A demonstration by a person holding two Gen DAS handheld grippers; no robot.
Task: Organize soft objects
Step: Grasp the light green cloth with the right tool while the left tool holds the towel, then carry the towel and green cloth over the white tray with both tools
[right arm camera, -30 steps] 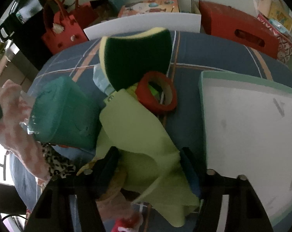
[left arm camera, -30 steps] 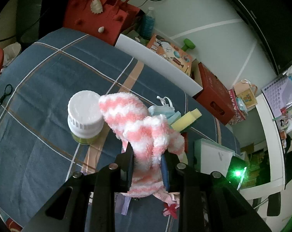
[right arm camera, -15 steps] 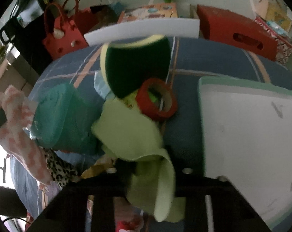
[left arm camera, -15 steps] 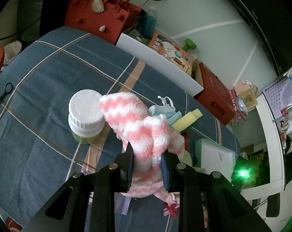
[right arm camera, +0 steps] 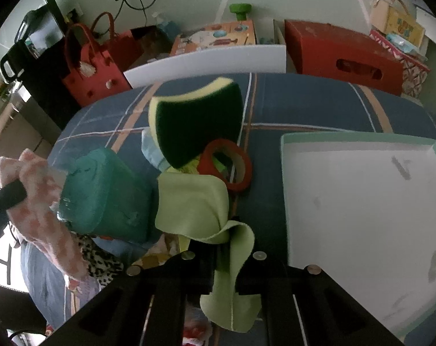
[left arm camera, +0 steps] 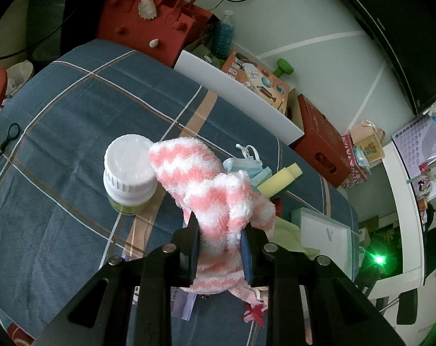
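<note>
Clamping a fuzzy pink-and-white striped sock (left arm camera: 206,190), the left tongs (left arm camera: 220,239) hold it between their two pads, with the toe end arching up and forward past the tips toward a white-capped jar (left arm camera: 128,173) and the cuff hanging down beneath them. The jar stands just beside the sock's toe on the plaid-covered counter (left arm camera: 73,121).

The right tongs (right arm camera: 228,262) have just been closing and now pinch a light green cloth (right arm camera: 197,201): a fold of it runs down between the pads and drapes below them, while the rest spreads forward and to the left, bunched above the counter. Just ahead of the cloth lie a red tape ring (right arm camera: 226,167) and a green-and-yellow sponge (right arm camera: 194,127), the sponge partly over the ring. A teal container (right arm camera: 102,196) sits to the left of the cloth, touching it. A shallow white tray with a mint rim (right arm camera: 284,178) lies to the right of the tongs, apart from the cloth.
</note>
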